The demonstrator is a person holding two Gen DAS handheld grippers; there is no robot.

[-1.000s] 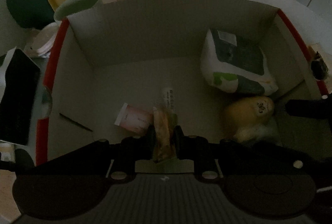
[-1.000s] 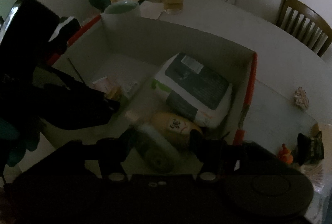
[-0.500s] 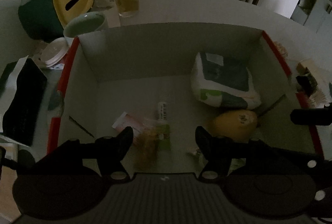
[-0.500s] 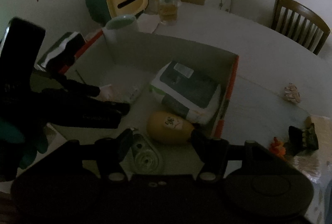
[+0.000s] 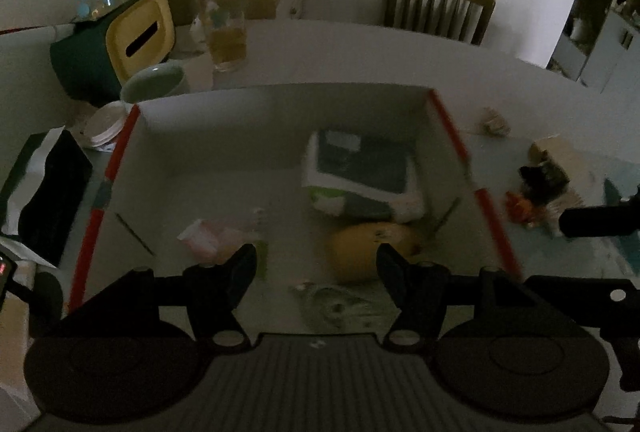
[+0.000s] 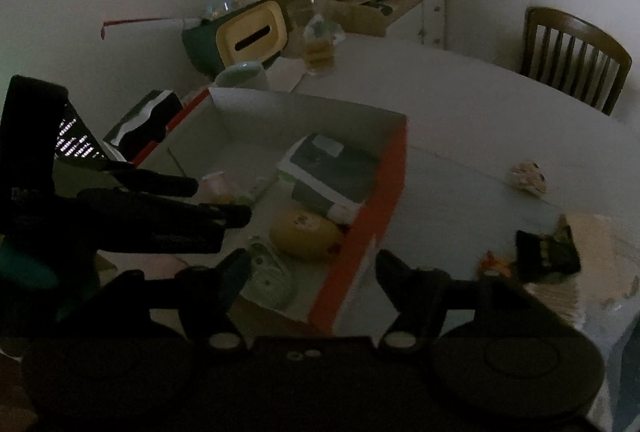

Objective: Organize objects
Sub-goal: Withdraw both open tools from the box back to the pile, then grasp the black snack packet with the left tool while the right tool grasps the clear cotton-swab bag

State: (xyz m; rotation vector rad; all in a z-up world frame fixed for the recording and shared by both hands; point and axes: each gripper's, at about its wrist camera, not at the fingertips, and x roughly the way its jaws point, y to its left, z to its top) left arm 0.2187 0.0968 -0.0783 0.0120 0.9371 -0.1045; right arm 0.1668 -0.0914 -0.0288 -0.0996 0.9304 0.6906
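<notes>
A white cardboard box with red rims point(image 5: 452, 135) point(image 6: 376, 191) stands on the table. It holds a green and white pack point(image 5: 360, 175) point(image 6: 332, 171), a yellow round fruit point(image 5: 368, 248) point(image 6: 308, 236), a pink packet point(image 5: 208, 236) point(image 6: 216, 187), a small snack packet under my left fingers and a clear bottle point(image 5: 340, 308) point(image 6: 268, 272). My left gripper point(image 5: 316, 260) is open and empty above the box's near side. My right gripper point(image 6: 312, 264) is open and empty over the box's right near corner. The left gripper also shows in the right wrist view point(image 6: 216, 199).
Outside the box on the right lie a dark snack pack point(image 6: 548, 252) point(image 5: 544, 175), a small orange item point(image 5: 518, 205) and a crumpled wrapper point(image 6: 528, 171). Behind the box stand a yellow-faced tissue box point(image 5: 140, 35), a green mug point(image 5: 156, 83) and a glass point(image 5: 228, 39). A chair point(image 5: 436, 7) is beyond the table.
My left gripper has opened and let go of the snack packet in the box. My right gripper has opened and left the clear bottle in the box. Both have pulled back and up.
</notes>
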